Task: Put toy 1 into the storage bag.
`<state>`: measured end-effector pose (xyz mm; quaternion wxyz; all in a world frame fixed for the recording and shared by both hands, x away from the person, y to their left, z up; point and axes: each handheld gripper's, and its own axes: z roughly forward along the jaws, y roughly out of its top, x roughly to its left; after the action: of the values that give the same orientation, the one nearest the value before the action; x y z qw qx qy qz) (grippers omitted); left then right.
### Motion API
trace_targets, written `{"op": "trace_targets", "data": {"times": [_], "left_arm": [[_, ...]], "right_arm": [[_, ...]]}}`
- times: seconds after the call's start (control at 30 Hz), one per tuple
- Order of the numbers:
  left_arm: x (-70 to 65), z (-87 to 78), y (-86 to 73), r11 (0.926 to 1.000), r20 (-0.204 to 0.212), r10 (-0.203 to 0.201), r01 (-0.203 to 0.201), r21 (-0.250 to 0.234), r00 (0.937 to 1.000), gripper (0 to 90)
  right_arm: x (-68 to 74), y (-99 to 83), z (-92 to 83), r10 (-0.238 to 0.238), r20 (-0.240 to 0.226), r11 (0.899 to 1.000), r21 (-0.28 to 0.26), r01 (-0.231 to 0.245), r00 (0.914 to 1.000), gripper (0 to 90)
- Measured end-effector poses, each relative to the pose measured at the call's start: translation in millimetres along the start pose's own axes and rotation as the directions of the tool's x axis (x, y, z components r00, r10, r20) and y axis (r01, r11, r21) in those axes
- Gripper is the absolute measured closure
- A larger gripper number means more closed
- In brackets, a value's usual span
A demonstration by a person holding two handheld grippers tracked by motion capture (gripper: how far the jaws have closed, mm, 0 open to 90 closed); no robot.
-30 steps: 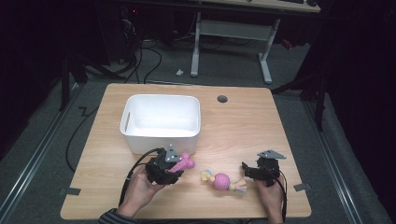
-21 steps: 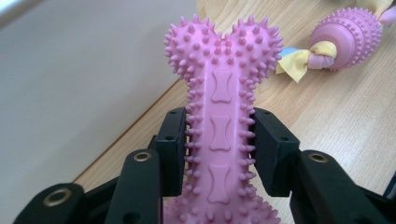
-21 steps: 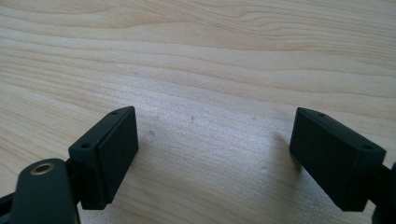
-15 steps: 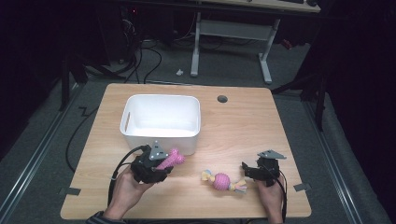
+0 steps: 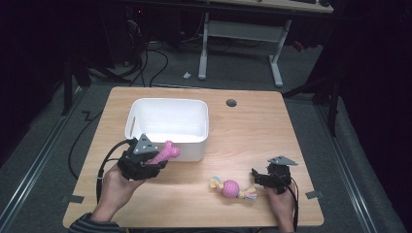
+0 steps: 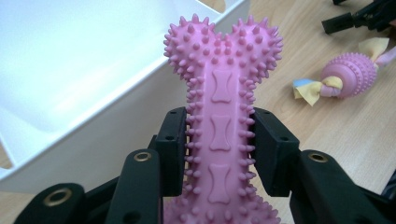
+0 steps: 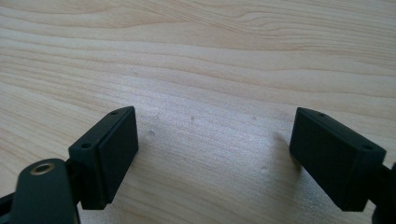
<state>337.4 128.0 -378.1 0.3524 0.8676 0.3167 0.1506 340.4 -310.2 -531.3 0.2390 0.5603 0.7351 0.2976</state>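
— So, what is the left gripper [image 5: 156, 162] doing?

— Its two black jaws are clamping the narrow shaft of a pink rubber bone [image 6: 223, 116], one flat pad pressing on each side. The bone is studded with small nubs all over, and little bone shapes are moulded in a row down its smooth middle strip.

— Where is the bone sitting?

— It is hanging off the table, its lobed end pointing towards the near wall of the white plastic bin [image 5: 197, 145], just beside the rim and not over the inside.

— And the right gripper [image 7: 214, 154]?

— Its jaws are standing wide apart, with nothing but bare pale wood grain of the table [image 7: 201, 60] showing between the matte black pads. It is resting low near the table's front right.

— Anything lying between the two?

— A rope toy [image 5: 232, 188] is lying flat on the wood just beside the right gripper: a ribbed pink ball threaded on knotted cloth strips in yellow, blue and pink.
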Motion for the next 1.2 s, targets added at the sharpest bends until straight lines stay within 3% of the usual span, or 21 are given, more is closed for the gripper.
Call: {"op": "trace_targets", "data": {"times": [0.5,0.73,1.2], "left_arm": [[27.1,-12.8,31.0,0.9999,0.006,-0.001,0.000,0.011,1.0000,58.9],[34.8,-8.1,43.7,0.9994,-0.019,0.016,-0.015,0.030,0.9997,58.9],[55.1,7.5,64.5,0.9988,-0.037,0.007,-0.005,0.049,0.9993,58.8]], "right_arm": [[0.0,0.0,0.0,0.000,0.000,1.000,0.000,0.000,1.0000,15.3],[0.1,0.0,0.0,0.002,0.000,1.000,0.000,-0.002,1.0000,15.3],[0.0,0.0,0.0,0.000,0.000,1.000,0.000,0.000,1.0000,15.3]]}}
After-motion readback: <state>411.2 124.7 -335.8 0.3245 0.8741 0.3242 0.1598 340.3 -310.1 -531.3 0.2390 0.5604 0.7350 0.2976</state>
